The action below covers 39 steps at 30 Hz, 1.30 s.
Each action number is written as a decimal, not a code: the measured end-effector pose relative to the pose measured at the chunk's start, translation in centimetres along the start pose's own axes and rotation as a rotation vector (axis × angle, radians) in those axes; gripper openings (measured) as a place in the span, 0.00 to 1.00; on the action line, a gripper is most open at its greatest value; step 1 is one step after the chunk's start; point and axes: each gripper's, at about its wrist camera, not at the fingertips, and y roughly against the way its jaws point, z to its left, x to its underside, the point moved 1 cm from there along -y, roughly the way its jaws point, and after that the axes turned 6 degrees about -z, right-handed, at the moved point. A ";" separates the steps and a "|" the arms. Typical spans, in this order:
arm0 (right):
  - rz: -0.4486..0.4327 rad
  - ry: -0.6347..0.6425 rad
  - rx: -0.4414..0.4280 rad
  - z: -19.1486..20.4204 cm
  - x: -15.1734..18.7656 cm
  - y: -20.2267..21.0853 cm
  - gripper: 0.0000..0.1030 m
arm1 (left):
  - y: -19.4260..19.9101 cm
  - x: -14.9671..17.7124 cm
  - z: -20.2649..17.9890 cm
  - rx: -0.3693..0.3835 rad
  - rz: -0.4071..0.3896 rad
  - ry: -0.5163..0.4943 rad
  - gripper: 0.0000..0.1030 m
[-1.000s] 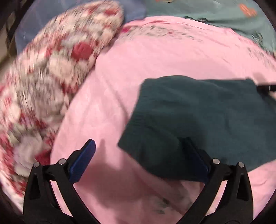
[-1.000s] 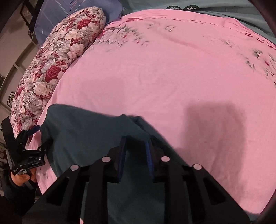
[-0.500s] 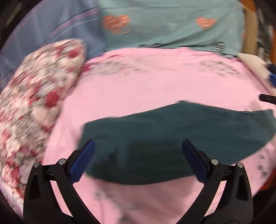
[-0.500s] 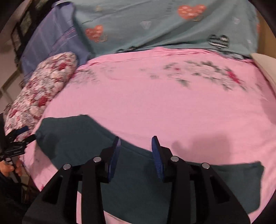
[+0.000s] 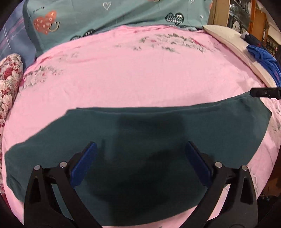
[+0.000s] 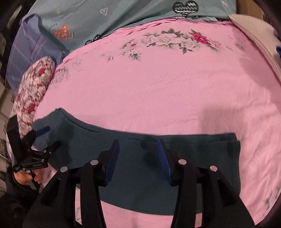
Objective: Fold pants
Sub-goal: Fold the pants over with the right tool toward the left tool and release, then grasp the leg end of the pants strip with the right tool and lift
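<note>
The dark teal pants (image 5: 140, 133) lie flat in a long folded strip across the near part of the pink bedsheet (image 5: 133, 75). My left gripper (image 5: 139, 157) is open and empty, its blue pads wide apart above the middle of the pants. My right gripper (image 6: 137, 154) is open and empty above the pants (image 6: 193, 157). In the right wrist view the left gripper (image 6: 46, 136) shows at the pants' left end, held by a hand. In the left wrist view a black tip of the right gripper shows at the pants' far right corner.
A red-and-white floral pillow (image 5: 8, 82) lies at the left edge of the bed. A teal quilt with hearts (image 5: 112, 14) is bunched at the back. A cream pillow (image 5: 233, 47) with blue clothes (image 5: 263, 57) on it lies at the right.
My right gripper has let go of the pants and opened. Both grippers have pulled back and risen, so the whole strip of pants now shows laid out flat.
</note>
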 end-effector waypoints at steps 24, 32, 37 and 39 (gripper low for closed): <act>0.053 0.469 0.059 3.5 0.8 -3.5 0.06 | -0.6 1.1 0.4 -0.019 0.018 0.037 0.98; 0.092 0.449 0.065 2.6 0.5 -5.0 0.06 | -0.5 0.5 -0.1 -0.044 0.002 0.036 0.98; 0.075 0.434 0.076 2.1 0.2 -5.2 0.18 | -1.6 0.5 0.2 -0.039 0.038 0.046 0.98; 0.037 0.408 0.096 1.2 -0.1 -4.1 0.37 | -1.7 0.4 0.4 -0.033 0.040 0.054 0.98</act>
